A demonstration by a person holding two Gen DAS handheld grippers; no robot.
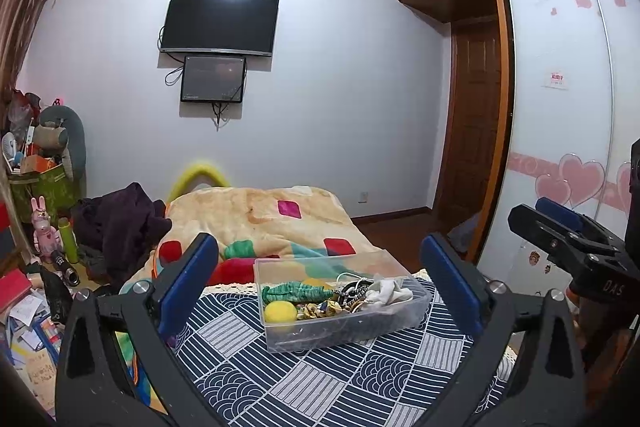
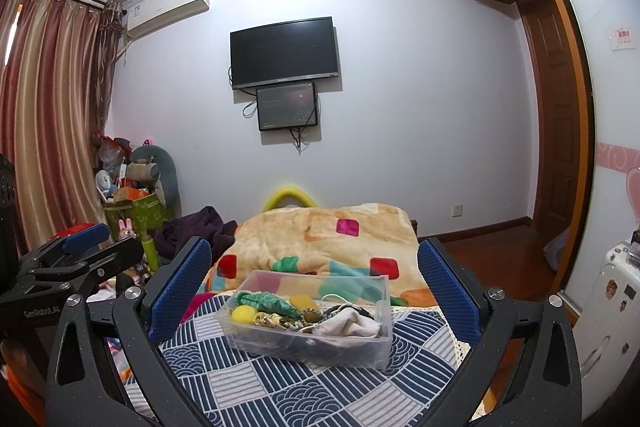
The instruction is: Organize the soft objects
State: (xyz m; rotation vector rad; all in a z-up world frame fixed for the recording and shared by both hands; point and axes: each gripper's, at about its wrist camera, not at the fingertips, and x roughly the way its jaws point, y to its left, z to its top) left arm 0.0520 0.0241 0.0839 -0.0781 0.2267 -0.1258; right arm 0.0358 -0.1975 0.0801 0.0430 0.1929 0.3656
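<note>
I am holding my left gripper (image 1: 320, 283) and right gripper (image 2: 314, 287) spread wide and empty, hovering before the clear bin (image 1: 340, 327) to pick soft items.

**Clear bin on the bed, gripper spread**

The right hand-held gripper (image 2: 314, 287) hangs with fingers wide apart, framing a clear plastic bin (image 2: 308, 341) on the patterned bedspread (image 2: 288, 387). Inside lie a yellow pompom (image 2: 244, 313), green fabric (image 2: 272, 301) and white cloth (image 2: 352, 325).
</note>
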